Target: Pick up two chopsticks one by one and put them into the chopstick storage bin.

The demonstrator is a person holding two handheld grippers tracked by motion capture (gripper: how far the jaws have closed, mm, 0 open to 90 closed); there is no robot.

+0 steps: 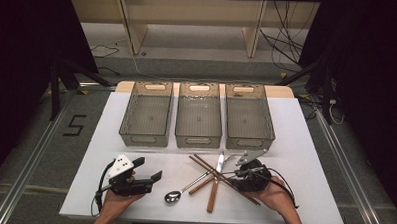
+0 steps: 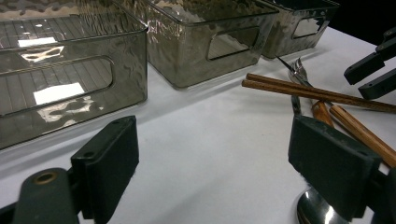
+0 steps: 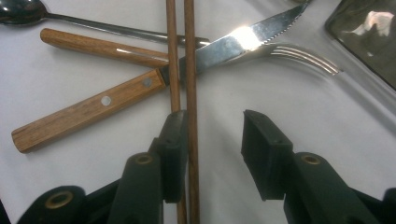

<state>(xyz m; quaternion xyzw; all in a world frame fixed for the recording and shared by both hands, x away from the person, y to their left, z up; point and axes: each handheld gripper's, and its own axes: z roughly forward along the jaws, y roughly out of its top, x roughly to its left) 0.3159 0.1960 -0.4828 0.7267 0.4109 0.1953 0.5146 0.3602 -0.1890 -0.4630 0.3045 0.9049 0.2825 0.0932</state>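
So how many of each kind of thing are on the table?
Bins: 3
Chopsticks: 2
Knife: 1
Fork: 1
Spoon: 1
Total: 8

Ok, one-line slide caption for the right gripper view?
Right tool, jaws apart, reaching a pair of brown wooden chopsticks crossing a wood-handled steak knife and steel fork on the white table.

Both claws [image 1: 147,169] [image 1: 242,169] low, jaws apart
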